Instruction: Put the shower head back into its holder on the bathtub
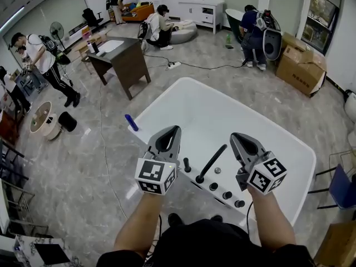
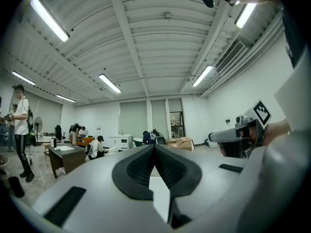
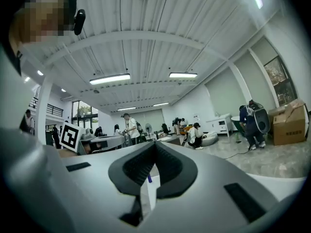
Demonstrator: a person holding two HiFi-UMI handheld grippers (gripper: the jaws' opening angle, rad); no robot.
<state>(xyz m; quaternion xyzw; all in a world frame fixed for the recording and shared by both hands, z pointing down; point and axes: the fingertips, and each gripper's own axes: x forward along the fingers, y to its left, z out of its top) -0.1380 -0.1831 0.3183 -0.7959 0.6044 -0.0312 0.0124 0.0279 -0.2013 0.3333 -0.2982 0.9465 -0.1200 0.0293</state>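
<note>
The black shower head rests slanted on the near rim of the white bathtub, among a row of black knobs. Whether it sits in a holder I cannot tell. My left gripper hangs above the rim just left of the shower head, jaws shut and holding nothing. My right gripper hovers just right of it, also shut and empty. Both grippers point level across the room: the left gripper and the right gripper each show their pads meeting. Neither touches the shower head.
A blue object lies on the tub's left corner. A dark desk stands behind the tub, cardboard boxes at the back right, a chair at the right. Several people work around the room. A cable runs along the floor.
</note>
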